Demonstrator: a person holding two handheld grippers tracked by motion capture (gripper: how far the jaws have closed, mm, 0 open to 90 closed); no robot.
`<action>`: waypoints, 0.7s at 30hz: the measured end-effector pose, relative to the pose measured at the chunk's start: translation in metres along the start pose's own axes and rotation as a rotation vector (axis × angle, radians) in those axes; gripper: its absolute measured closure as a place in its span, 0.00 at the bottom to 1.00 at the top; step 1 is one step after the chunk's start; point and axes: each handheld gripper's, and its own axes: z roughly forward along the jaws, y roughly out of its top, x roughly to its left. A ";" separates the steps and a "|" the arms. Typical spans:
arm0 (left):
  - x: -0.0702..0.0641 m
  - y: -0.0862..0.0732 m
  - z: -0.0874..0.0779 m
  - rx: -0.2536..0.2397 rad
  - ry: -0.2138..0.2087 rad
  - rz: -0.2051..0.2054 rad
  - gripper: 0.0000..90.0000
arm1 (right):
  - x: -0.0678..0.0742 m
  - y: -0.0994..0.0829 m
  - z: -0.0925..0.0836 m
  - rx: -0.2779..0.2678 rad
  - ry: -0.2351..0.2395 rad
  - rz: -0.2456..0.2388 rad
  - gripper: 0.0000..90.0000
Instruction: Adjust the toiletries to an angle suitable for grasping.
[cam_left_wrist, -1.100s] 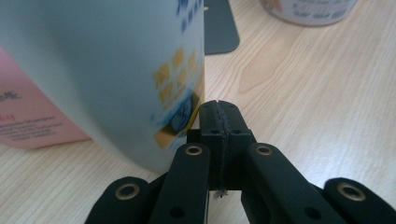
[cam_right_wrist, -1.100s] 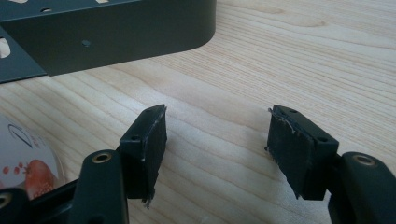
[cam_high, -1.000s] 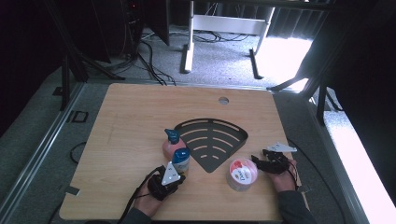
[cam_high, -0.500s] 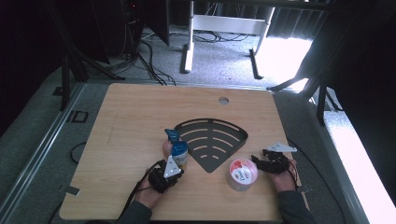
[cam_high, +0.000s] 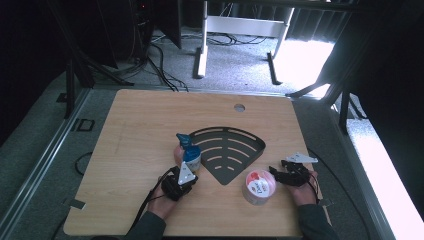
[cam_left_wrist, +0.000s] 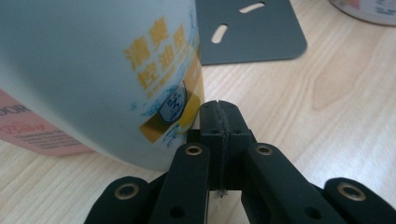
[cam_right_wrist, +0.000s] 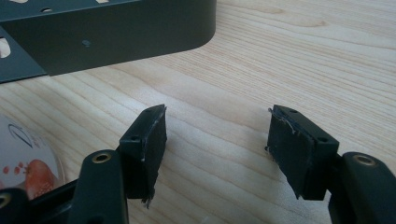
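Since a second ago, the left hand-held gripper has slid a little toward twelve o'clock and closer to the blue-capped bottle, while the right hand-held gripper has kept its place. Seen from above, the left hand comes in from the six o'clock edge of the bench, forearm angled toward one o'clock, the grey three-cornered plate on top pointing at the bottle. In the left gripper view its jaws are clenched pad against pad with nothing between them, and their tips sit just beside the bottle's lower wall at about ten o'clock; whether they touch it I cannot tell. That bottle carries yellow lettering, and a pink bottle stands just behind it. In the high view both bottles stand upright at the nine o'clock corner of the dark slotted rack, near the middle of the bench.

The right hand rests low near the five o'clock part of the bench, wrist level, its jaws pointing toward nine o'clock at the round tub. In the right gripper view those jaws stand apart over bare wood, released and gripping nothing, with the tub at their eight o'clock and the rack's rounded corner at eleven o'clock.
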 end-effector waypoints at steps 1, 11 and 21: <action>0.000 0.001 0.002 -0.004 -0.004 -0.003 1.00 | 0.000 0.000 0.000 0.000 0.000 0.000 0.41; -0.003 0.014 0.015 -0.004 0.008 0.041 1.00 | 0.000 0.000 0.000 -0.002 0.003 0.001 0.41; 0.006 0.013 0.019 -0.001 0.038 0.028 1.00 | 0.000 0.000 0.000 0.000 0.000 0.000 0.41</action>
